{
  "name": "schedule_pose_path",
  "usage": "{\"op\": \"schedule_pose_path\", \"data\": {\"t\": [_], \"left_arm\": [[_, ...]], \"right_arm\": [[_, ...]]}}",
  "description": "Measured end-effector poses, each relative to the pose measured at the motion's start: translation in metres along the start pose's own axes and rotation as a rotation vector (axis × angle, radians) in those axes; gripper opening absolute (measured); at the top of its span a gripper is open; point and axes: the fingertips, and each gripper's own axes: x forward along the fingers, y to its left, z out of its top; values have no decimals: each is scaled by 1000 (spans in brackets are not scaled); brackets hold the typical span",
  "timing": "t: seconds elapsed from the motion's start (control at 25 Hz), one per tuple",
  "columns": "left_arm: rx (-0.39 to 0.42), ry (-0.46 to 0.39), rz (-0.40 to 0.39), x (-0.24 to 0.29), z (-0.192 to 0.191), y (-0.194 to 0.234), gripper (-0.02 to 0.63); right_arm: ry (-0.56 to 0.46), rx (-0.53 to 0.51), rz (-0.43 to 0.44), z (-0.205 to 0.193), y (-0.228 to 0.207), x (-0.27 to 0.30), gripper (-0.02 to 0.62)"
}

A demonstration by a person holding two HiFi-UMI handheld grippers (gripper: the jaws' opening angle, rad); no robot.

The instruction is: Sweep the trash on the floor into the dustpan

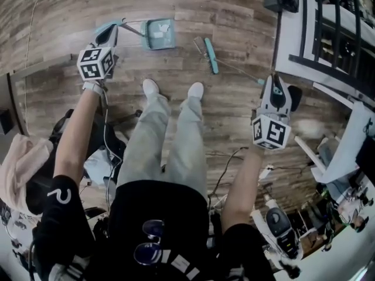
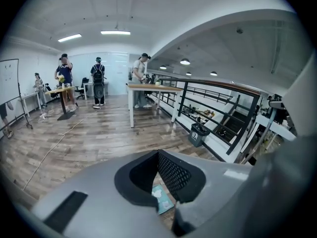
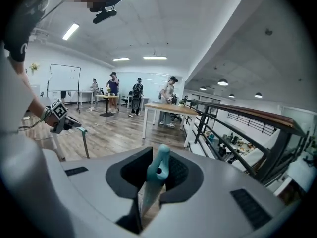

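— Left gripper (image 1: pixel 111 29)?
— Jaws clamped on the dustpan handle (image 1: pixel 133 29). Dustpan (image 1: pixel 159 34) on the wood floor (image 1: pixel 58 10), ahead of the shoes.
— Further right?
— Broom (image 1: pixel 211 55) head near the pan, not touching. Right gripper (image 1: pixel 269 85) jaws closed on its teal handle end.

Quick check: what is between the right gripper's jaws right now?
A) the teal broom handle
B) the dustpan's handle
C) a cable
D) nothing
A: the right gripper is shut on the teal broom handle, and the brush head is down at the floor near the dustpan.
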Motion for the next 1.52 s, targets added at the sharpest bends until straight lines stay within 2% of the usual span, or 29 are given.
{"op": "schedule_pose_path", "data": {"t": [0.16,0.32,0.4,0.56,0.68,0.92,1.12,1.4,1.52], "left_arm": [[-1,21,-9,5,-1,1,-2],[3,45,-16,7,-8,6,-2],[9,56,-19,8,-11,10,-2],[17,62,-29,8,-16,16,-2],[26,65,-40,8,-19,16,-2],[27,59,-57,6,-21,17,-2],[13,53,-63,2,-25,19,-2],[10,47,-65,0,-27,24,-2],[8,46,-65,-1,-28,26,-2]], "right_arm": [[99,-74,-80,-27,-10,-3,40],[217,-85,-77,-77,10,12,40],[253,-15,-87,-104,22,22,38],[251,236,-132,-128,44,31,45],[250,304,-114,-127,69,39,51],[291,246,-13,-112,115,51,43],[327,309,1,-110,140,54,49],[268,354,74,-83,181,72,58],[226,412,79,-70,192,81,61]]}}
